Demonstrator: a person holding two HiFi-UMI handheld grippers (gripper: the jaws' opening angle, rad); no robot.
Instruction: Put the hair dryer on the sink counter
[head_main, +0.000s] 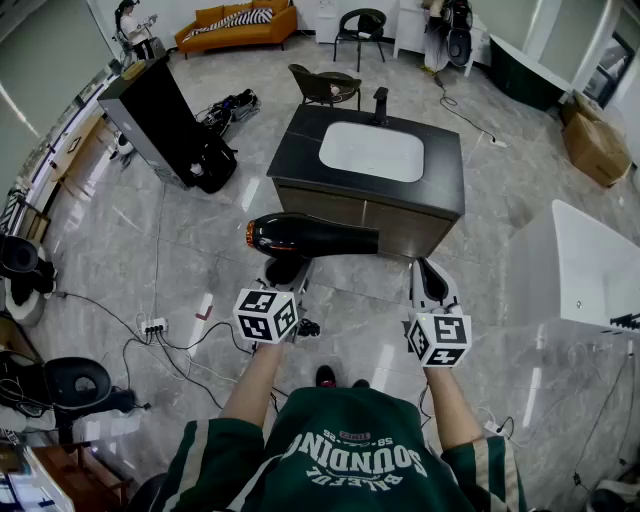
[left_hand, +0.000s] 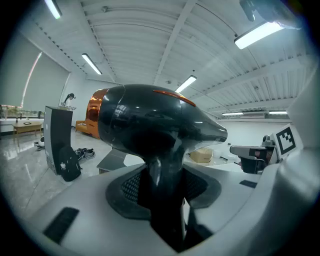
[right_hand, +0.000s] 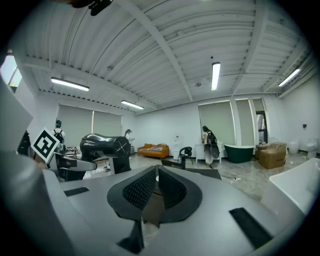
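Head camera steeply down from above, gripper cameras low, angled up, all sharing hair dryer

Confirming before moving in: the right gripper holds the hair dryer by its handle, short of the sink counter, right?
No: the left gripper holds the hair dryer by its handle, short of the sink counter; the left gripper view shows it.

Left gripper jaws clamped on hair dryer, right gripper jaws together

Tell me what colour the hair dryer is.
Glossy black hair dryer with orange at one end; the head view shows it best.
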